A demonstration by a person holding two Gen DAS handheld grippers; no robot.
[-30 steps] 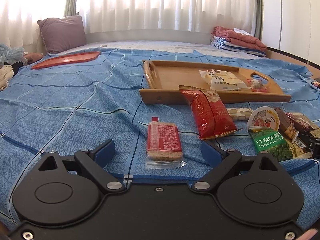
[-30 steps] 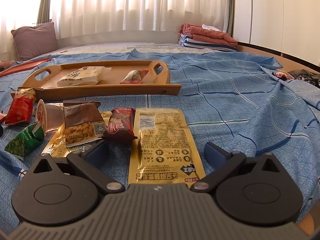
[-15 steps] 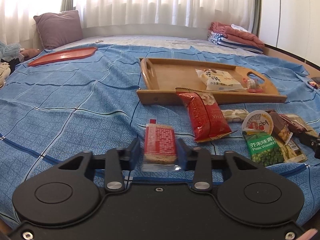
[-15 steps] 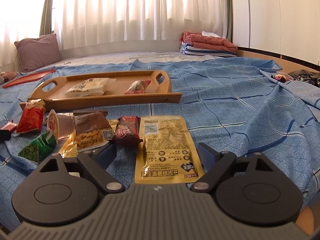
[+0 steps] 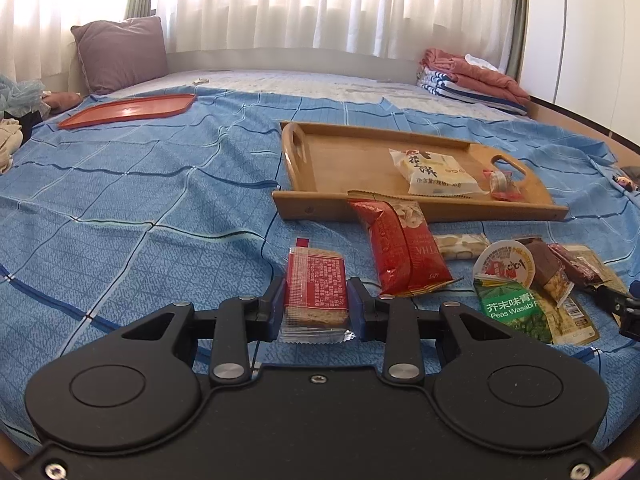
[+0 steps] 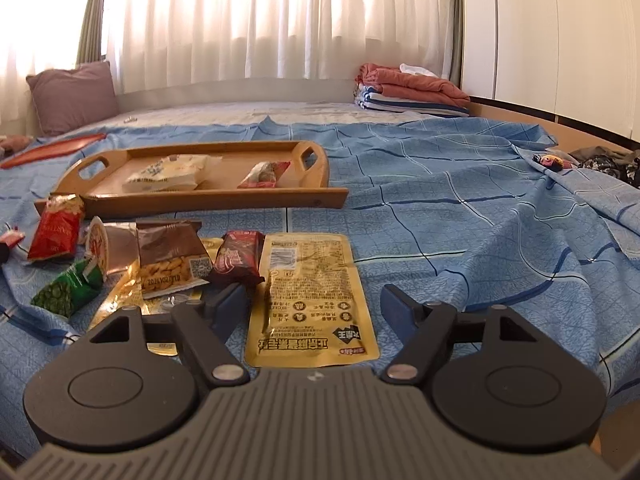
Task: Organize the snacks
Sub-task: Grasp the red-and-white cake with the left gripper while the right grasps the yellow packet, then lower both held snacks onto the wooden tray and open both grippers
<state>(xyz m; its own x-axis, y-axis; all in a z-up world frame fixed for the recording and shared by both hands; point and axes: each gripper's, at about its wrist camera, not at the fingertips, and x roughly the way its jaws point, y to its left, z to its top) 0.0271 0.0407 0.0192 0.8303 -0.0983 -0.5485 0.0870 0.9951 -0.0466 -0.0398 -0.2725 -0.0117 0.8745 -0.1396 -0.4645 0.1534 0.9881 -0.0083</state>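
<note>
Our left gripper point(image 5: 316, 304) clamps the red wafer pack point(image 5: 316, 284) on the bed point(image 5: 140, 208); right gripper point(image 6: 310, 312) is closing around the yellow pouch point(image 6: 310, 292), untouched. Slippery film could slide free.

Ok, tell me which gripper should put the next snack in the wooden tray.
Left. The left gripper is already shut on the red cracker pack. The right gripper is only closing around the yellow pouch, not yet gripping.
</note>
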